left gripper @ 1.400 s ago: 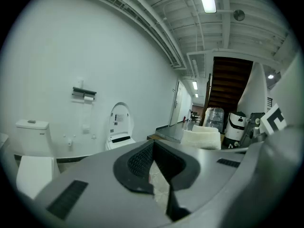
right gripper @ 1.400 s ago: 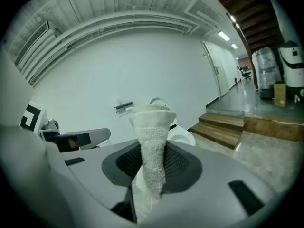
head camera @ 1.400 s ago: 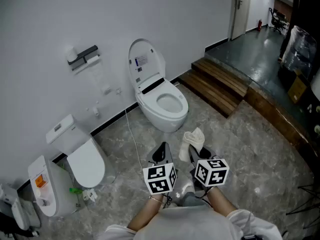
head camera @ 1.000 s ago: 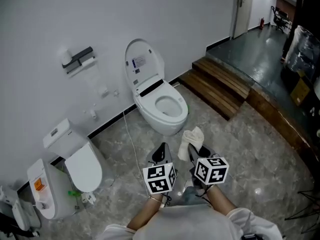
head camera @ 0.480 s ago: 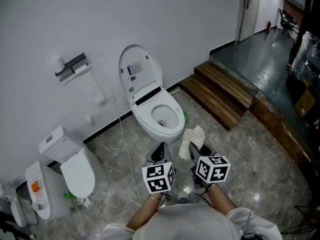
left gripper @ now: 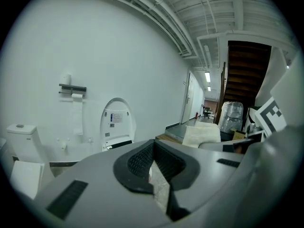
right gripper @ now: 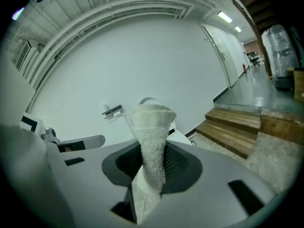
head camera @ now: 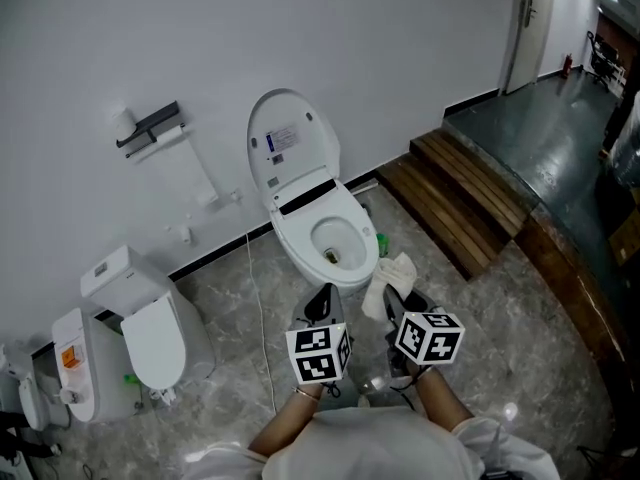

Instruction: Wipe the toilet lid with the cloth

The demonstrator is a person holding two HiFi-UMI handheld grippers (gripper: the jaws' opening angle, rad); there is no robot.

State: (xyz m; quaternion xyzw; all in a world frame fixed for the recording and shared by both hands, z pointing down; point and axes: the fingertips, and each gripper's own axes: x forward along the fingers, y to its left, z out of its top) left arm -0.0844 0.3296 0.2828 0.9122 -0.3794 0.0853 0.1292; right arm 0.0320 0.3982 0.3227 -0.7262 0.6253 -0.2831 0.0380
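The white toilet stands against the wall with its lid (head camera: pixel 293 146) raised and its bowl (head camera: pixel 330 236) uncovered. My right gripper (head camera: pixel 394 300) is shut on a white terry cloth (head camera: pixel 391 276), which sticks up out of the jaws just short of the bowl's front. In the right gripper view the cloth (right gripper: pixel 152 141) fills the jaw gap and hides most of the lid (right gripper: pixel 148 100). My left gripper (head camera: pixel 322 298) hangs beside it, shut and empty, its pads together in the left gripper view (left gripper: pixel 154 167). There the lid (left gripper: pixel 117 122) shows ahead to the left.
A second toilet (head camera: pixel 152 320) with its lid down and a white unit (head camera: pixel 70 366) stand at the left. A paper holder (head camera: pixel 150 125) hangs on the wall. Wooden steps (head camera: pixel 468 203) rise at the right. A thin cable (head camera: pixel 262 308) runs across the stone floor.
Both grippers have travelled together toward the toilet, which now lies closer ahead of them. The cloth stays clamped in the right gripper.
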